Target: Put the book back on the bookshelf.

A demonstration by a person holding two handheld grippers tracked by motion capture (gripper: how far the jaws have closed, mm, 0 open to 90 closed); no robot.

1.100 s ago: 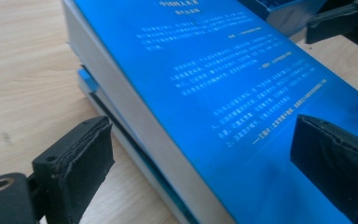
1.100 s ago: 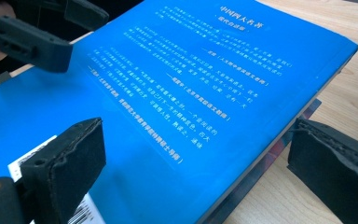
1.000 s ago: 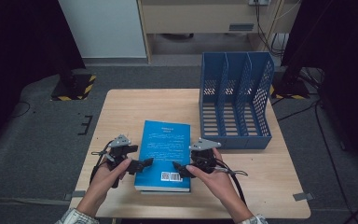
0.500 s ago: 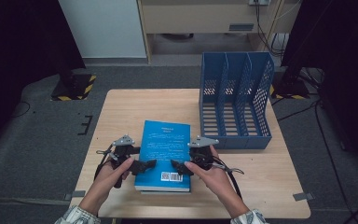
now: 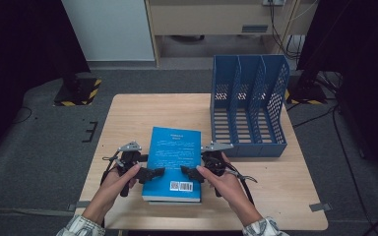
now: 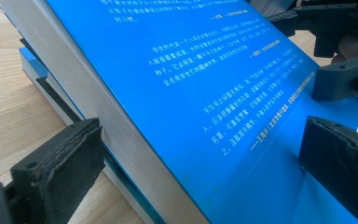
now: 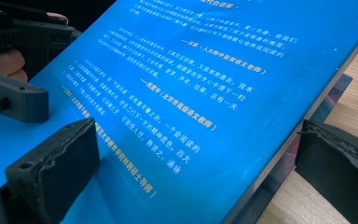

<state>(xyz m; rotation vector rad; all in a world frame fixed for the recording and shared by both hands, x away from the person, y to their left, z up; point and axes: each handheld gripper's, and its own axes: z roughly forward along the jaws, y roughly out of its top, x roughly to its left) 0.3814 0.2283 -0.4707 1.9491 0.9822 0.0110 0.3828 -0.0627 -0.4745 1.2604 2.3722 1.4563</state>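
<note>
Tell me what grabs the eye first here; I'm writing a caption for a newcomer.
A bright blue book lies flat at the table's near middle, on another book. The left gripper and right gripper straddle its side edges, fingers open, one over the cover, one beside the edge. A blue slotted file rack stands empty at the far right.

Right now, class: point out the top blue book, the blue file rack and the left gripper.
top blue book point(image 5: 173, 152), high view, middle of its cover.
blue file rack point(image 5: 247, 150), high view, its low front wall.
left gripper point(image 5: 153, 172), high view, between the tips of its open jaws at the book's left edge.
</note>
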